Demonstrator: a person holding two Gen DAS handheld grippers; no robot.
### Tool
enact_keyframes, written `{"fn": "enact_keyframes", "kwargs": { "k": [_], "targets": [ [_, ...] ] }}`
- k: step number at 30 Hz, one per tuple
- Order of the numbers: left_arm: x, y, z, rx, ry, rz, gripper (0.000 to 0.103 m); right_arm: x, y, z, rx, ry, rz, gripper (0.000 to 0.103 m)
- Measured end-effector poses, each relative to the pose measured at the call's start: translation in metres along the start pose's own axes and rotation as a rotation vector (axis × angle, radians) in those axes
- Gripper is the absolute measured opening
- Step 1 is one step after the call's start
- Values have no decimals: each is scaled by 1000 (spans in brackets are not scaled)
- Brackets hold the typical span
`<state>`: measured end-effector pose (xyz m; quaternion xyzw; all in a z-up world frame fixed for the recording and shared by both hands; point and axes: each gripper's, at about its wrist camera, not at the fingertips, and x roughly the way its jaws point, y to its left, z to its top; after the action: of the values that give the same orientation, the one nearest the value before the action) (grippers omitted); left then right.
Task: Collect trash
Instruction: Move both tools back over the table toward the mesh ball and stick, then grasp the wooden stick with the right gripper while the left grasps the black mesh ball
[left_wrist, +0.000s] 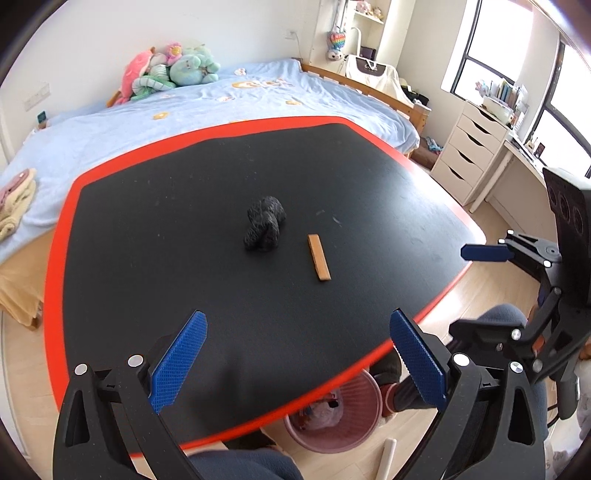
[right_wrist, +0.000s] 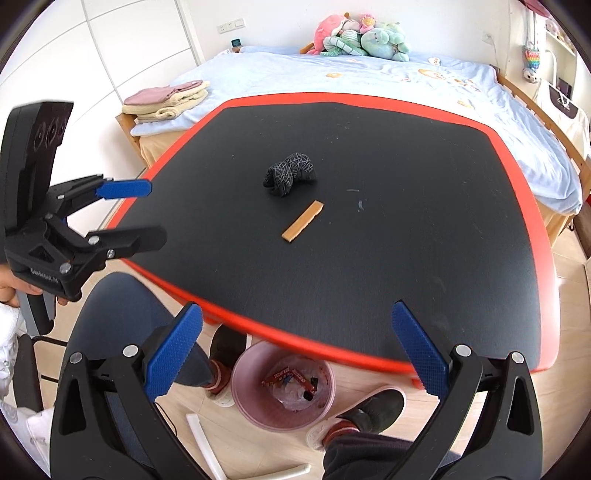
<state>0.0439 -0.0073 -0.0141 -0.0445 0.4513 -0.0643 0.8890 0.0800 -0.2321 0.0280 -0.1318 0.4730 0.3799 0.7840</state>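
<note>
Partly done: wrappers already in pink bin (right_wrist: 283, 384), black wad (left_wrist: 265, 224) and tan strip (left_wrist: 319, 257) left on table (left_wrist: 369, 177), left gripper (left_wrist: 295, 354) and right gripper (right_wrist: 295, 350) both spread wide, holding nothing.

a home bedroom: bed (right_wrist: 369, 79) with plush toys (right_wrist: 360, 37); white drawer unit (left_wrist: 471, 155) by window.

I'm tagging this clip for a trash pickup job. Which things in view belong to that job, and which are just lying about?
Belongs to the job:
- dark crumpled wad on the table
- tan flat stick beside it
- pink bin on the floor
- left gripper and right gripper, both open, empty

Just lying about:
- plush toys
- folded towels
- white drawers
</note>
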Motion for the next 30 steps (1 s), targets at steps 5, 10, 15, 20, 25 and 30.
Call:
{"fn": "enact_keyframes", "kwargs": {
  "k": [5,10,15,20,25,30],
  "targets": [
    [20,13,25,-3,2,11,95,26,0,20,14,13,-3,100],
    [45,22,46,-9,9,17,95,51,-4,34,50,25,-12,100],
    [71,32,58,-27,26,15,95,77,-8,45,95,26,-21,100],
    [93,38,61,-37,46,11,95,96,-11,51,124,19,-31,100],
    [107,42,61,-50,51,2,95,113,-11,57,116,27,-59,82],
    [120,42,60,-47,70,2,69,122,-9,60,88,19,-98,65]
  ]
}}
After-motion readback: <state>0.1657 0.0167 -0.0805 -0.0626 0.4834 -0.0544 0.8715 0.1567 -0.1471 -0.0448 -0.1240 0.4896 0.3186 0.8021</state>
